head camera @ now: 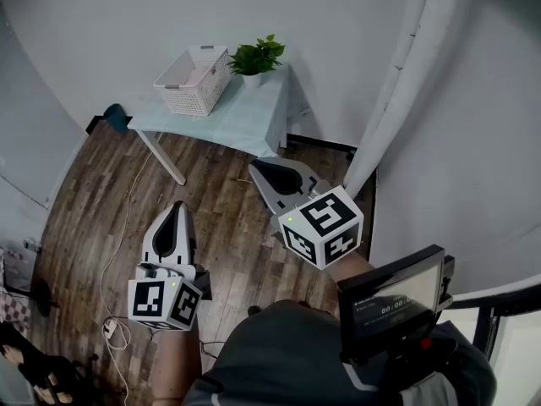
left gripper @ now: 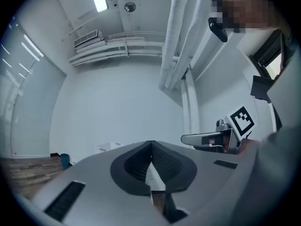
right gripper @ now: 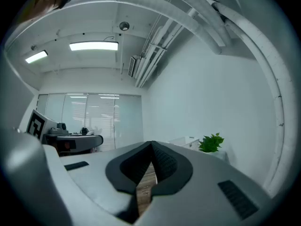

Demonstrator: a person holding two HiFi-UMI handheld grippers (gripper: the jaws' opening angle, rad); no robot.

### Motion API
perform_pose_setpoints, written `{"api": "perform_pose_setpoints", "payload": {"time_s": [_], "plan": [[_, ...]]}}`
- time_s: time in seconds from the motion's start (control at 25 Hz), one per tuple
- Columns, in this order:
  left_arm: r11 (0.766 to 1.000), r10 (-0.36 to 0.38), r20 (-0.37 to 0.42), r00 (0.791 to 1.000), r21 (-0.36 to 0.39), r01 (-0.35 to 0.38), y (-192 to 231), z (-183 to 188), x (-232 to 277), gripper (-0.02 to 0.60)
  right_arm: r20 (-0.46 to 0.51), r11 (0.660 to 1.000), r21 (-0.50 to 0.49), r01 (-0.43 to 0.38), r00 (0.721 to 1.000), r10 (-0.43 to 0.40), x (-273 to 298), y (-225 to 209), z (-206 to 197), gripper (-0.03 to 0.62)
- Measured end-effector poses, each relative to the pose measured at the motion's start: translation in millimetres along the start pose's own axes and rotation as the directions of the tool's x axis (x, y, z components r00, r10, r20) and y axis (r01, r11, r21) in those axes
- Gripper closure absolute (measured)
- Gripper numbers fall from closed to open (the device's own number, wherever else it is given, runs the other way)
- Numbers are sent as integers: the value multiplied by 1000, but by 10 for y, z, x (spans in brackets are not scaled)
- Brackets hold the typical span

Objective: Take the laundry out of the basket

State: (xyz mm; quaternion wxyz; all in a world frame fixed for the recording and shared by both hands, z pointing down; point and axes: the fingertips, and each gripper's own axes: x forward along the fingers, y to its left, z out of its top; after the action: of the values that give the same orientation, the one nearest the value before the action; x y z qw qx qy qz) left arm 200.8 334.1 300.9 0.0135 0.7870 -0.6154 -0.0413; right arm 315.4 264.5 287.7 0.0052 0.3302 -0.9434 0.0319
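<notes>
Head view: a white slatted plastic laundry basket [head camera: 194, 79], contents not made out, is seen on a small table draped in pale blue cloth [head camera: 245, 123] beside a green potted plant [head camera: 256, 57], well apart from the left gripper [head camera: 177, 211] and right gripper [head camera: 269, 172]. Left gripper view: the jaws are found pressed together on nothing, with the basket [left gripper: 109, 147] far off by the wall. Right gripper view: the jaws are likewise clenched and empty, with basket [right gripper: 186, 141] and plant [right gripper: 210, 143] sighted ahead to the right.

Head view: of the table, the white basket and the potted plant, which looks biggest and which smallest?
1. table
2. white basket
3. potted plant
Both the basket and the plant stand on the table, about equally far from the camera, so nearness hardly skews the order.
</notes>
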Motion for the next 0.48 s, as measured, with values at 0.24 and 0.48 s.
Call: {"api": "perform_pose_setpoints", "payload": {"time_s": [0.24,0.48], "plan": [[1000,9,5,1000,-15,-9,96,16,-6,572,3,1000,0,0,1000,0,41,40,6,577],[1000,8,7,1000,-28,-8,177,25,-16,573,7,1000,15,-15,1000,15,94,95,5,576]]}}
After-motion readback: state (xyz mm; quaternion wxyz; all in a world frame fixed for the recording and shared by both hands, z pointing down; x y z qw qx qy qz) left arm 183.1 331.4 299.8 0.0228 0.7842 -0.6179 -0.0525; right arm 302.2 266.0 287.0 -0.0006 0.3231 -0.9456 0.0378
